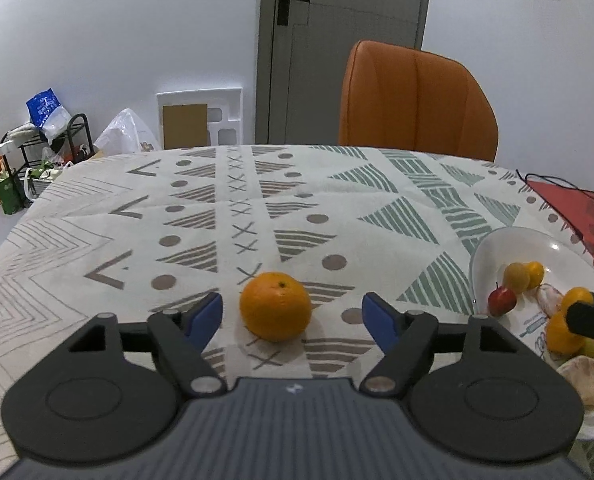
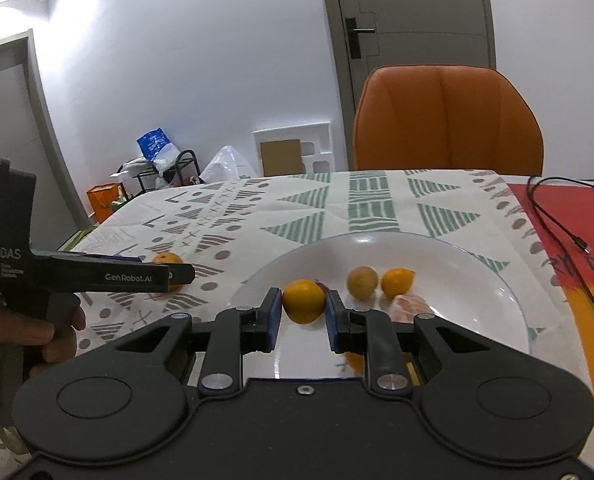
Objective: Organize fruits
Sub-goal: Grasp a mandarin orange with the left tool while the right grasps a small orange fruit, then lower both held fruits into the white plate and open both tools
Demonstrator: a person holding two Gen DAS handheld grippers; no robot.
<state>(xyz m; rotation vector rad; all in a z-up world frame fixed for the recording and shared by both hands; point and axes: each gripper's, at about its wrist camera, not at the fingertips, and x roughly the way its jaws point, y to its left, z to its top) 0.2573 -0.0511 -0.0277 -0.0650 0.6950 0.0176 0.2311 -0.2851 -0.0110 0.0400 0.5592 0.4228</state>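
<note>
Home dining area. Tabletop [image 1: 97,236] has a patterned fabric cloth, orange upholstered chair [image 1: 417,100] pushed up to its far side. White plate [image 2: 477,276] of fruit on the cloth. Grey interior door [image 1: 345,40] with lever handle in a plain white wall. Corner clutter on the floor: small black rack [image 1: 57,140], plastic bags [image 1: 123,132], foam packing insert [image 1: 201,116] leaning on the wall. Domestic, not lab.

black tools [image 1: 293,316], blue pads [image 2: 274,318]
</note>
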